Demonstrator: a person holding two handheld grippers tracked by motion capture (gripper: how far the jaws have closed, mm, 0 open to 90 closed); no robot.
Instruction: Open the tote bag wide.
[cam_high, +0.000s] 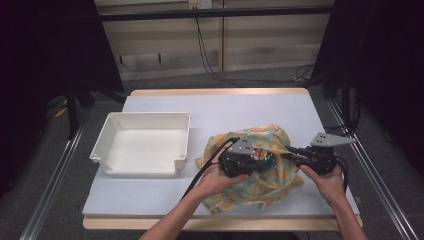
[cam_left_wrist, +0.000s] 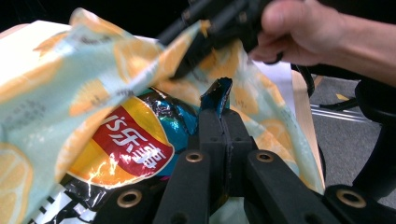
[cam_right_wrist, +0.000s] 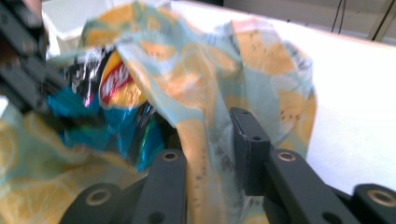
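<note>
Black jaws of the left gripper (cam_left_wrist: 223, 122) rise closest to the lens, clamped tight on a corner of the blue snack bag (cam_left_wrist: 140, 140), seemingly to pull that packet out of the lemon-print cloth bag (cam_high: 250, 170) lying at the near right of the table (cam_high: 210, 107). On the opposite side the right gripper (cam_right_wrist: 212, 140) has a fold of the cloth bag's rim between its partly open jaws, which do not visibly press on it, probably to hold the mouth wide so the packet slides free. An open white tray (cam_high: 145, 165) waits well to the left, likely where the snack bag is headed
</note>
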